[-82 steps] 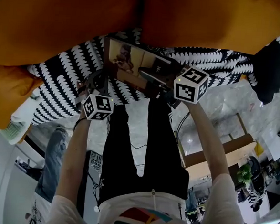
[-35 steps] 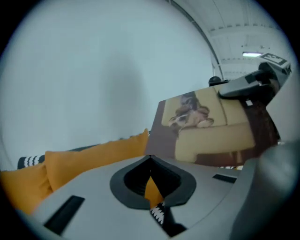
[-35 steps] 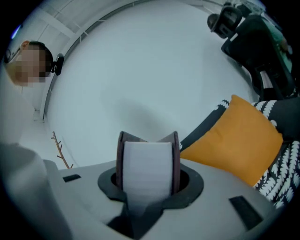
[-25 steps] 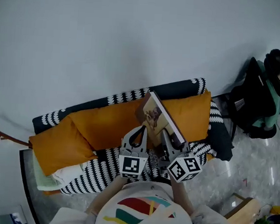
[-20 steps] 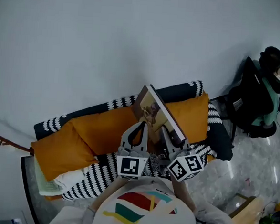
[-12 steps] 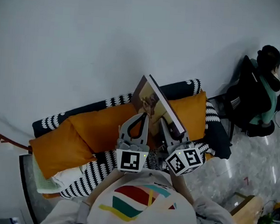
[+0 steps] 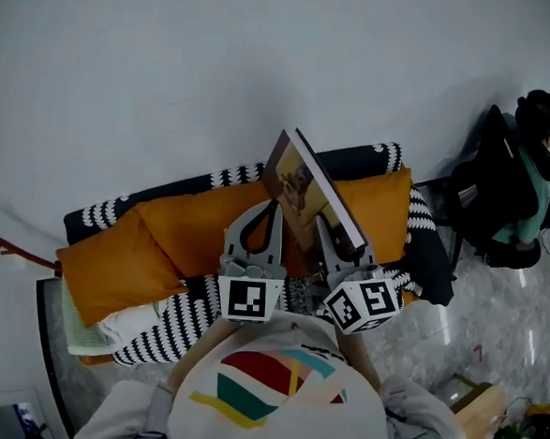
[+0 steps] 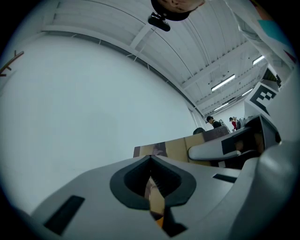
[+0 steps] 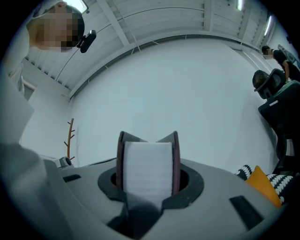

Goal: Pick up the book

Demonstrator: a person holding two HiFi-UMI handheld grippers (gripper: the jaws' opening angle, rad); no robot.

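Your left gripper (image 7: 263, 218) pinched one cover of the book (image 7: 307, 190), your right gripper (image 7: 335, 244) clenched its pages; it stood lengthwise beyond both.

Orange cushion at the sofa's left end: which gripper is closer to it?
Left. In the head view the left gripper is to the right of the orange cushion; the right gripper is farther right. Both grip the book.
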